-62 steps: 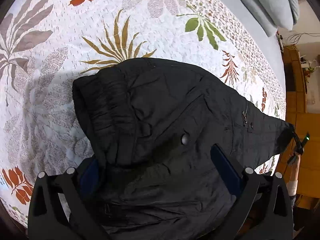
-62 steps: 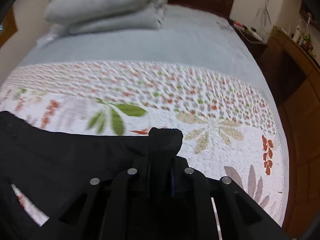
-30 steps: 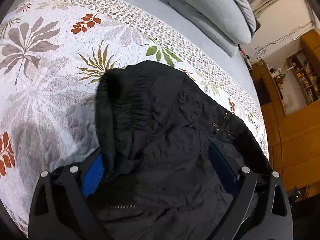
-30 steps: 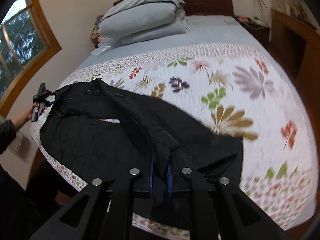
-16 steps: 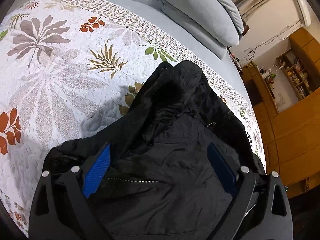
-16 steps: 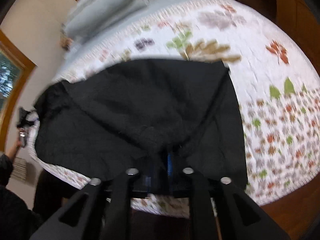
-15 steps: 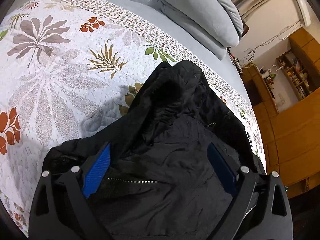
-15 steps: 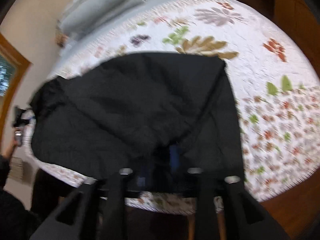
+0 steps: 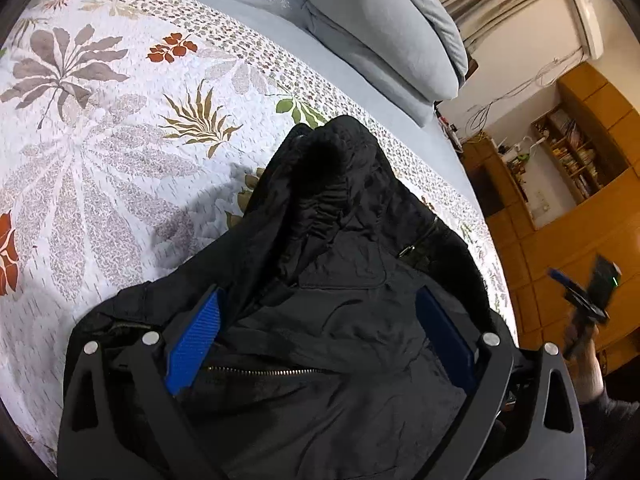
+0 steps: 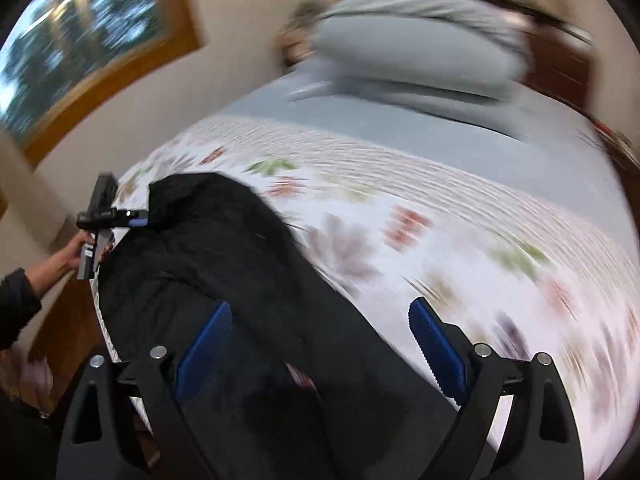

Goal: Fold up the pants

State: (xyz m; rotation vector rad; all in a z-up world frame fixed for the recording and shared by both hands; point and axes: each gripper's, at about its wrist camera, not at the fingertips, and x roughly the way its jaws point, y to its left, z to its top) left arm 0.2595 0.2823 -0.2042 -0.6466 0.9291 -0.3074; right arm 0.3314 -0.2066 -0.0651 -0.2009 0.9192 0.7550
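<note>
The right gripper has let go: half a second ago its blue pads were pressed together on a fold of black cloth, and now they stand spread wide with the cloth lying loose beneath them. The left gripper has hardly changed since then; its pads are spread too, hanging over the heap without pinching anything. The pants have gone from a sheet pulled up and out 1 second ago to a bunched pile near the foot edge of the bed, with the gathered elastic waistband humped up at the far side.

Much of the right wrist view is smeared by motion, so the quilt's leaves and the grey pillows are only streaks, and I cannot tell how the pant legs lie under that gripper. The lower part of the pile is cut off behind both gripper frames. In the left wrist view the right gripper is a small dark shape at the far right, too small to read.

The pants are a thin, crinkled black fabric with a metal zipper running across the near side. The quilt is white, stitched, printed with brown, rust and green leaves. 2 soft grey pillows are stacked at the head.
</note>
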